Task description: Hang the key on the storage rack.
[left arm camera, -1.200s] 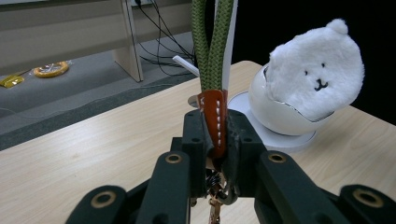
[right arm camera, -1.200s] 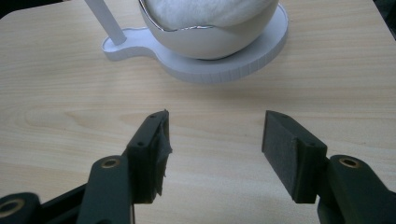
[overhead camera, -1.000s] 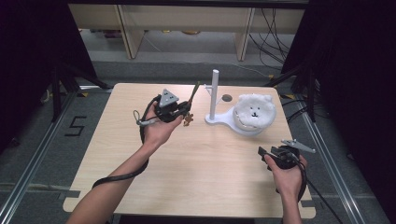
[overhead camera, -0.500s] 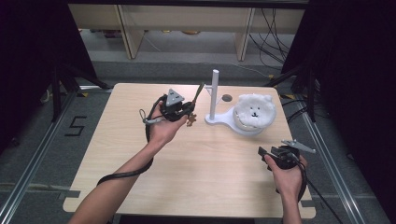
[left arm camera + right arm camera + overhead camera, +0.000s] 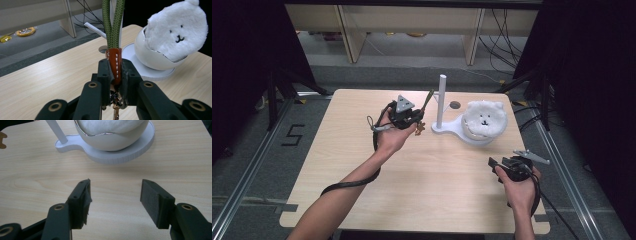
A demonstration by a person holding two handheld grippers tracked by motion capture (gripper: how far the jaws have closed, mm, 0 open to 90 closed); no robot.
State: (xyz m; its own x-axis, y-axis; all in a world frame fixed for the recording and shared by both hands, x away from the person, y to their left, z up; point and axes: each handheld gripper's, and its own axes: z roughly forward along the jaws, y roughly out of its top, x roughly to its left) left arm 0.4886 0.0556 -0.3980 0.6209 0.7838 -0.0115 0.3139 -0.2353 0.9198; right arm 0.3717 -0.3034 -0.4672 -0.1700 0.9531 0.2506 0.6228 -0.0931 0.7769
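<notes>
One table point(image 5: 362, 195) bears one white stand point(image 5: 447, 127); left claw point(image 5: 115, 72) pinches one lanyard point(image 5: 113, 27), right claw point(image 5: 115, 200) spread.

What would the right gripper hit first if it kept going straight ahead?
Probably the white stand under the bowl. The right gripper points at it, open, with bare table between; height is hard to judge.

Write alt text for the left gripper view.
The left gripper is shut on the orange leather tab of a green cord loop rising out of frame. Behind, on the wooden table, a fluffy white bear face sits in a white bowl-shaped stand.
</notes>
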